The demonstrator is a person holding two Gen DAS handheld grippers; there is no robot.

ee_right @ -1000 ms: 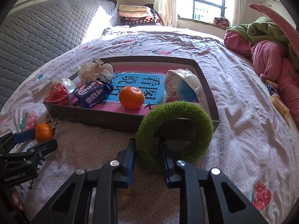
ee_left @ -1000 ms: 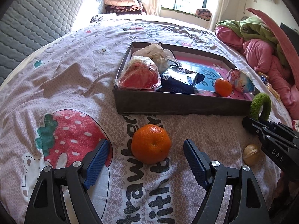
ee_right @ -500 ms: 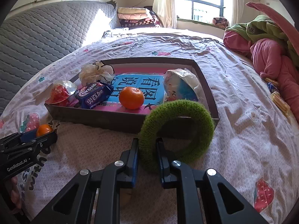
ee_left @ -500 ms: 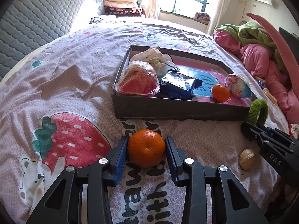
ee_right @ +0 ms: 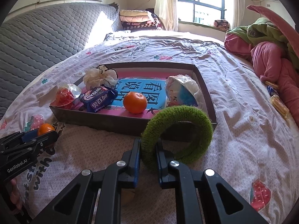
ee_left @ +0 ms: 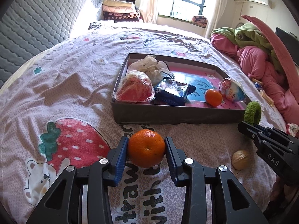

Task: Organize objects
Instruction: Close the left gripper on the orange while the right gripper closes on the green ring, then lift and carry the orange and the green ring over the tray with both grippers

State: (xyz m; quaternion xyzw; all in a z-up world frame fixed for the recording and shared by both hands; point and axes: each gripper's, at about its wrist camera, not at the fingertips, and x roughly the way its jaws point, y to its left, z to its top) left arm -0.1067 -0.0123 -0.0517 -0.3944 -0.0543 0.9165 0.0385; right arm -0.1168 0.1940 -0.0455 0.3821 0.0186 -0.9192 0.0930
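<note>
Lifted now — tangerine (ee_left: 146, 148) clamped between fingers (ee_left: 121, 154)

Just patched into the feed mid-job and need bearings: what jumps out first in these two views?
The bright orange mandarin clamped between the left gripper pads, in front of the shallow dark cardboard box on the strawberry-print bedsheet. Next, the fuzzy green ring pinched in the right gripper, held at the box's near right corner. Inside the box a second orange mandarin lies on a blue-and-pink printed sheet.
</note>
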